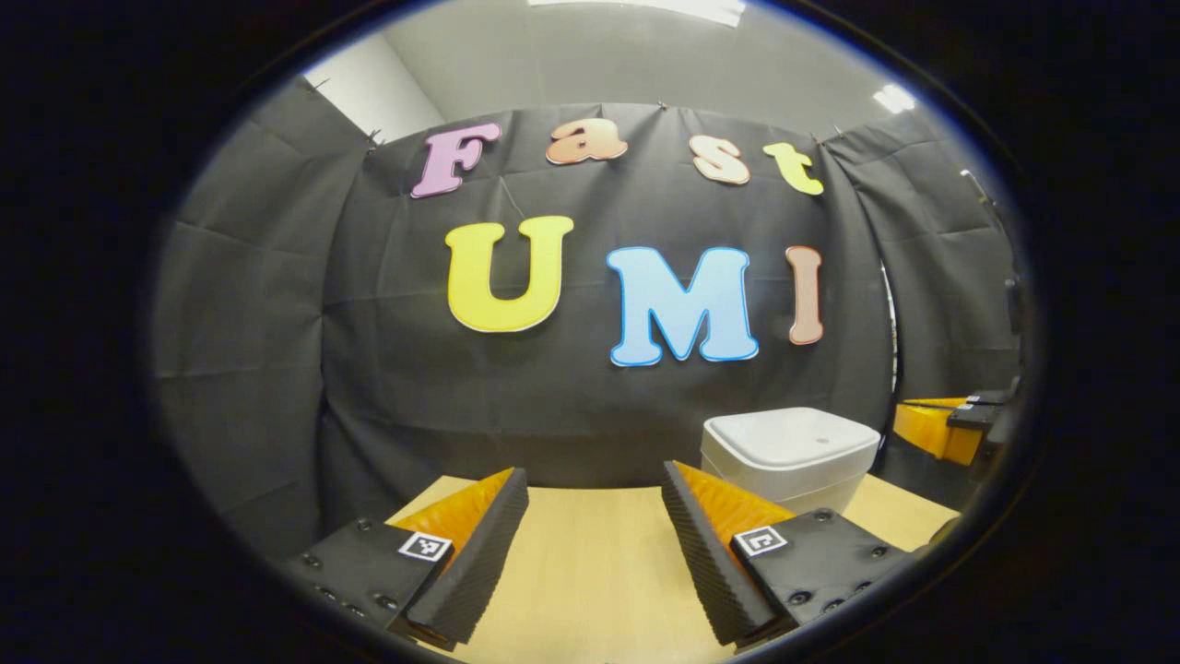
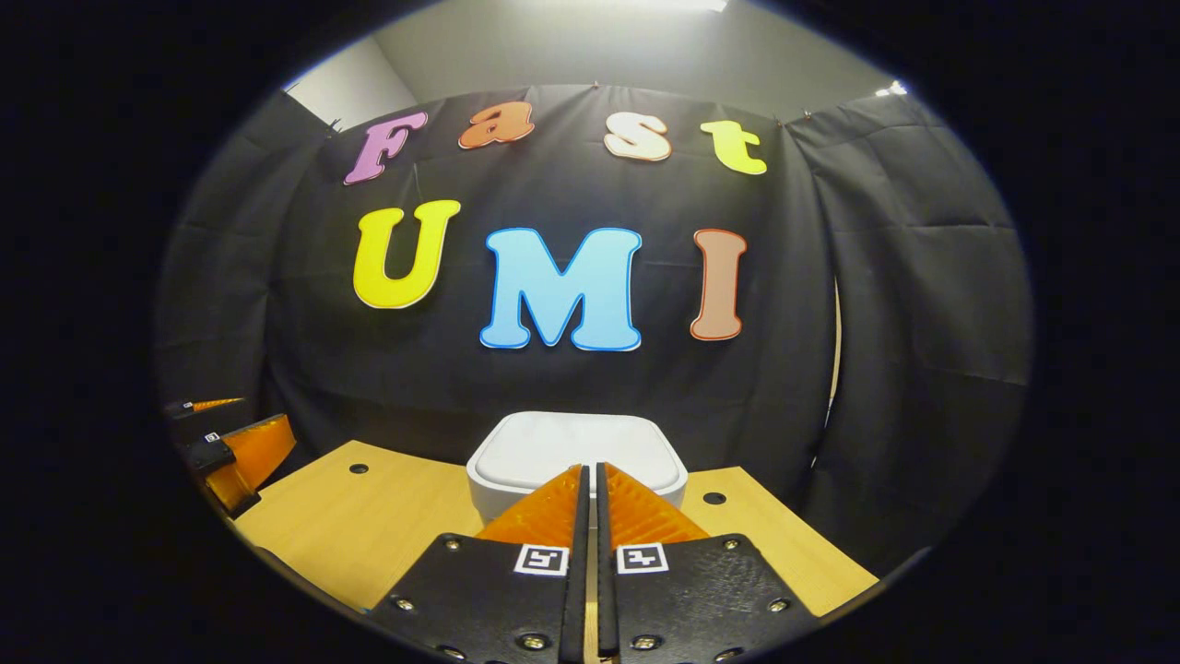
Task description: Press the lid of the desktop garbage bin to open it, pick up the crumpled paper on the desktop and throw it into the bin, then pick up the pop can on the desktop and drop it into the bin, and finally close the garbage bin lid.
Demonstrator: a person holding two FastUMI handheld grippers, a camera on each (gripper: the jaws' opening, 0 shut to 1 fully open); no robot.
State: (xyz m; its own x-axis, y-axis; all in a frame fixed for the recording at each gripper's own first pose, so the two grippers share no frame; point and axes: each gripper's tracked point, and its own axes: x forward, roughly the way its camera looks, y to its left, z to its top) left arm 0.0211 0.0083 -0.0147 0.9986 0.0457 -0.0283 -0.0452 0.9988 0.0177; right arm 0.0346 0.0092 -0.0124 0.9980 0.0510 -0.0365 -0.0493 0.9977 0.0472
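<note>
Right now, right gripper [image 2: 590,480] jaws pressed together, nothing between them, white bin [image 2: 576,452] dead ahead at 12 o'clock, lid down. Left gripper [image 1: 595,503] jaws spread wide over bare counter [image 1: 590,572]; bin [image 1: 788,452] beyond at 2 o'clock, apart.

The garbage bin [image 2: 576,456] stood on the bench [image 2: 369,526] near the back wall, straight ahead of the right gripper [image 2: 590,498] and ahead-right of the left gripper [image 1: 595,516].
</note>
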